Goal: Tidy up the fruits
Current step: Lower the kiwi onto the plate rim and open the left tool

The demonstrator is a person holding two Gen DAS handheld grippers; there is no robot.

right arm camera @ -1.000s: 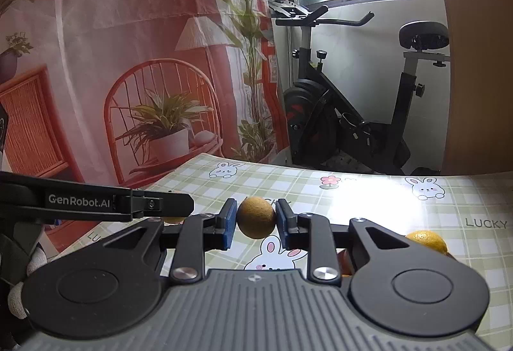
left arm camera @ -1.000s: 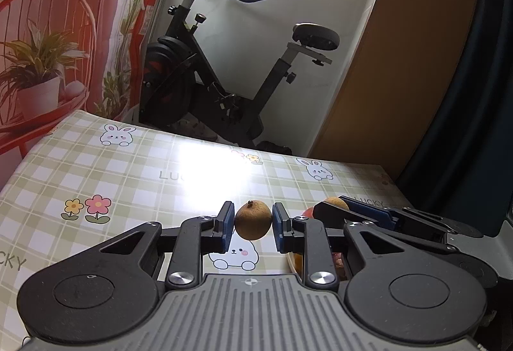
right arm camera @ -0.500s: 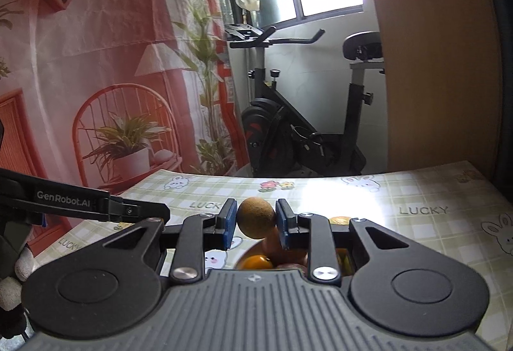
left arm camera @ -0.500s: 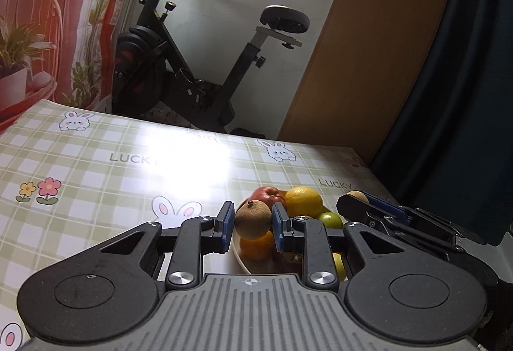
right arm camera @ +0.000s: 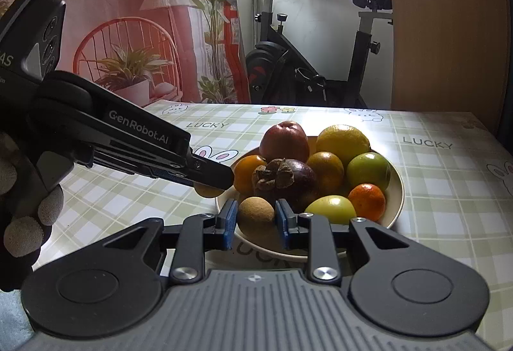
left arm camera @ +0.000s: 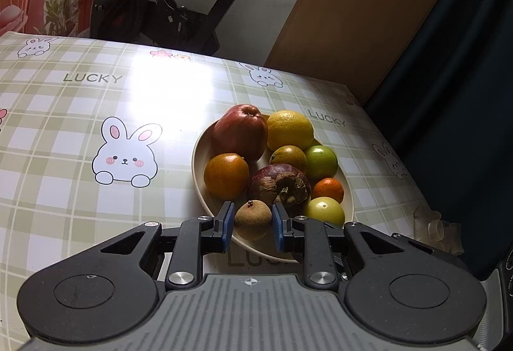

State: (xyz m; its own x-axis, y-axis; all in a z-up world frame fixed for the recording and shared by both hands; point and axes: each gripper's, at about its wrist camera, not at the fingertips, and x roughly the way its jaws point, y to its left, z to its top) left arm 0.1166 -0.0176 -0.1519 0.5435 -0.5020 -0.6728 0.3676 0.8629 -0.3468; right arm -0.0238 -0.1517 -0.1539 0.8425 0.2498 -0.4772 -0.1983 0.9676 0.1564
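Observation:
A cream plate [left arm camera: 196, 158] on the checked tablecloth holds a red apple [left arm camera: 240, 131], a lemon [left arm camera: 290, 128], oranges, green fruits and a dark mangosteen [left arm camera: 279, 187]. My left gripper [left arm camera: 251, 218] is shut on a small brown round fruit [left arm camera: 251, 222], low over the plate's near rim. In the right wrist view the plate [right arm camera: 397, 190] sits just ahead. There my right gripper [right arm camera: 256, 216] is shut on a second small brown fruit [right arm camera: 256, 216] over the near rim. The left gripper [right arm camera: 211, 178] reaches in from the left beside it, its fruit mostly hidden.
An exercise bike [right arm camera: 307, 72] stands beyond the table's far edge, with a wooden panel [left arm camera: 368, 14] to its right and a red printed curtain [right arm camera: 112, 14] to its left. A gloved hand [right arm camera: 25, 222] holds the left gripper. A clear crinkled object [left arm camera: 436, 229] lies near the table's right edge.
Both grippers have swung towards the plate and tilted down over its near rim. Each still holds its brown fruit.

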